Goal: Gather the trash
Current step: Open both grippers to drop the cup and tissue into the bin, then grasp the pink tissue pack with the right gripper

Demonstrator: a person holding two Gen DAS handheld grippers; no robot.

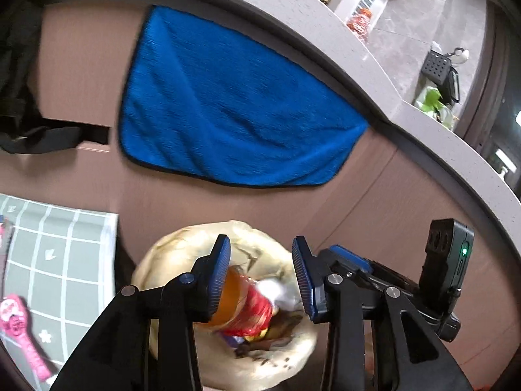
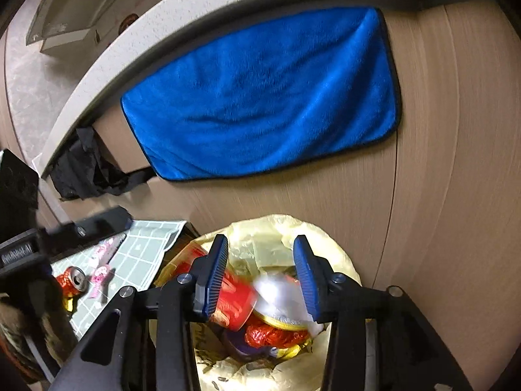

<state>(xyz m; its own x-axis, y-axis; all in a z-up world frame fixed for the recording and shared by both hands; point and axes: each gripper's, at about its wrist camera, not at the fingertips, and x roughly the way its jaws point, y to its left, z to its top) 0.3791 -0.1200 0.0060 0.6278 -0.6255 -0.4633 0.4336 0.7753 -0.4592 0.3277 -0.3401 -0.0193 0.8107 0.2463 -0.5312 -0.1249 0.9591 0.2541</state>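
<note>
A trash bin lined with a pale yellow bag (image 1: 182,247) (image 2: 338,254) stands on the floor against a brown cabinet. Inside lie a red wrapper (image 1: 257,309) (image 2: 276,335), an orange-topped bottle (image 1: 231,296) and white crumpled paper (image 2: 280,296). My left gripper (image 1: 262,280) is open above the bin mouth, empty. My right gripper (image 2: 260,280) is also open above the bin; a red can or wrapper (image 2: 234,303) and the white paper are blurred between its fingers, apart from the pads. The right gripper also shows in the left wrist view (image 1: 390,280).
A blue towel (image 1: 234,104) (image 2: 267,97) hangs on the cabinet under a grey counter edge (image 1: 423,117). A grey checked mat (image 2: 143,254) left of the bin holds a crushed red can (image 2: 73,280) and a pink toy (image 1: 19,329). A black bag (image 2: 84,166) hangs at left.
</note>
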